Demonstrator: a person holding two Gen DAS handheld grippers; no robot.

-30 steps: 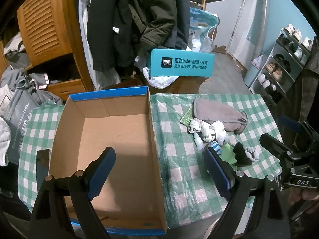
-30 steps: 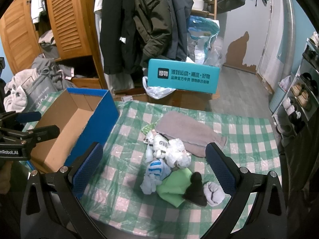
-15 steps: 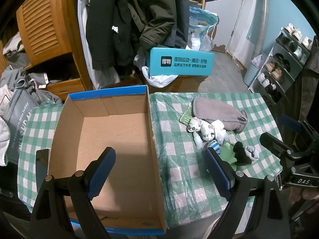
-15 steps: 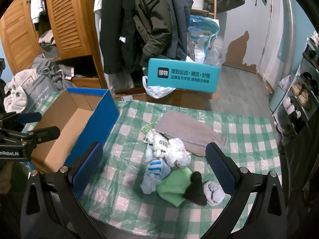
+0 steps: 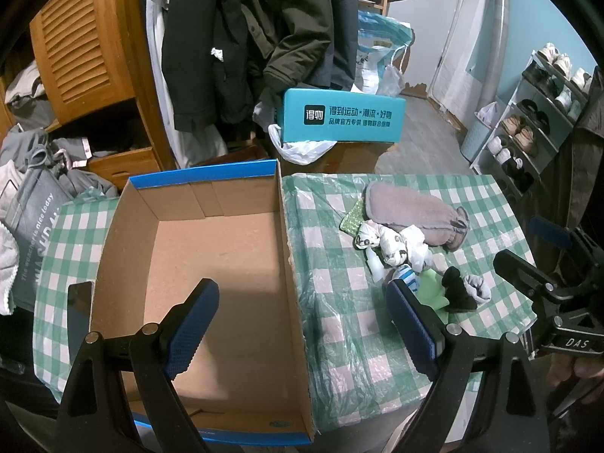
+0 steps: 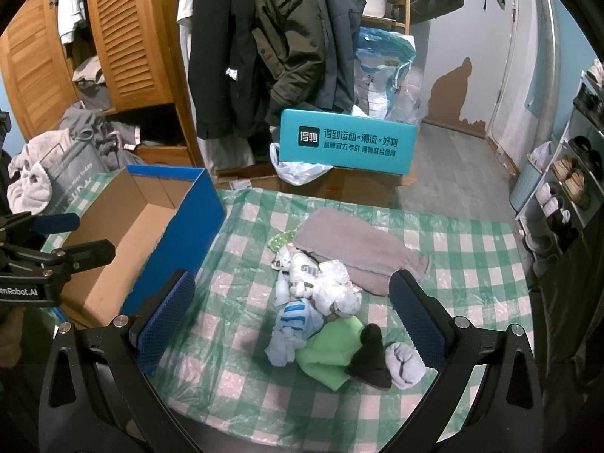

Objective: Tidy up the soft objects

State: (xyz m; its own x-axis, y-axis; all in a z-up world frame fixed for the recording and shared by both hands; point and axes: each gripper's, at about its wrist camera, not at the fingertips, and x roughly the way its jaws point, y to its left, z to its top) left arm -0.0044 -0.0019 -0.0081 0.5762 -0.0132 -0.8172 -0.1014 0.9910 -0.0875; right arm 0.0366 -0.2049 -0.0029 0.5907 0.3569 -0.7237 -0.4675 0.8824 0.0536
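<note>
The table (image 6: 472, 249), covered with a green checked cloth, is carrying everything. On its left part the open cardboard box (image 5: 211, 264) with blue outer walls is standing, and nothing is lying inside it yet. Right of the box, well apart from it, the soft objects are lying in one loose heap. The largest is the grey mitt (image 6: 355, 253), lying flat at the far side. In front of it the white patterned socks (image 6: 321, 283) are bunching together, touching the mitt. Then the green cloth (image 6: 332, 351) is lying nearest, with the blue striped sock (image 6: 292, 315) just beside it, the black sock (image 6: 370, 358) on its edge, and the small grey sock roll (image 6: 404, 364) touching the black one.

The left gripper (image 5: 302, 328) is hovering over the box's right wall with its fingers spread wide and grasping nothing. The right gripper (image 6: 290, 321) is hanging above the heap, also released and empty.

All these pieces look light, limp and not fragile, I think. They will fold and maybe drag a neighbour, so pinching a thick bunched part from above, such as the grey roll, seems safest.
</note>
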